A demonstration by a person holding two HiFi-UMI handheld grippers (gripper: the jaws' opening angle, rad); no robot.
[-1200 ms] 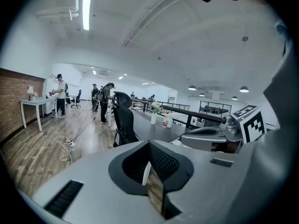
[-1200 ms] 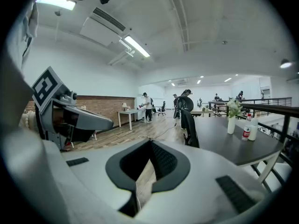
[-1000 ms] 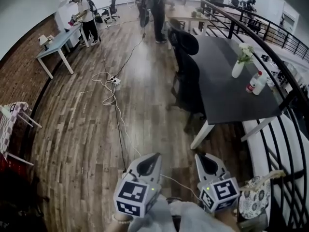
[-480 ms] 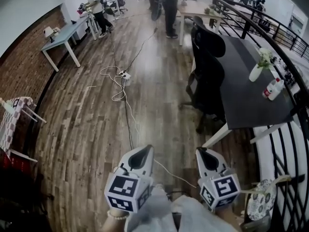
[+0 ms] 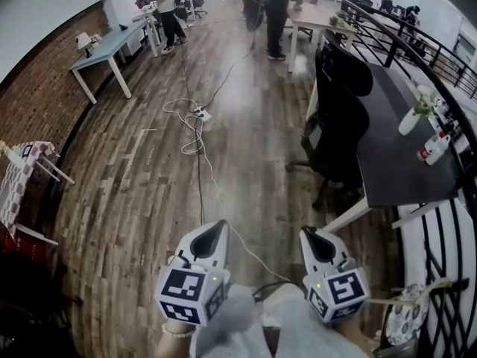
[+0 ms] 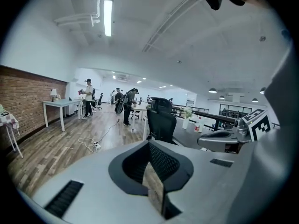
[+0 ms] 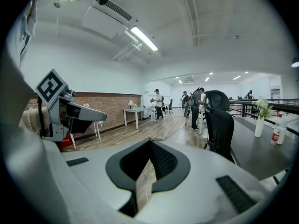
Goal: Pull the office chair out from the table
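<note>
A wide wooden floor (image 5: 127, 192) fills an open office, with people standing at the far end. Along the right runs a long dark table (image 5: 406, 159) beside a black railing. The black office chair (image 5: 339, 121) is pushed in against the table's near long edge. Compared with a second ago, table and chair sit closer and larger in the head view, so the person is approaching; pulling has not begun.

The left gripper (image 5: 212, 237) and right gripper (image 5: 314, 243) are held low in front, side by side. Each has its jaws pressed together on nothing and is well apart from the chair.

A white cable (image 5: 198, 136) trails across the floor. The chair's wheeled base is mostly lost in shadow. The dark shape above its backrest is probably a headrest, though it could be a second chair.
</note>
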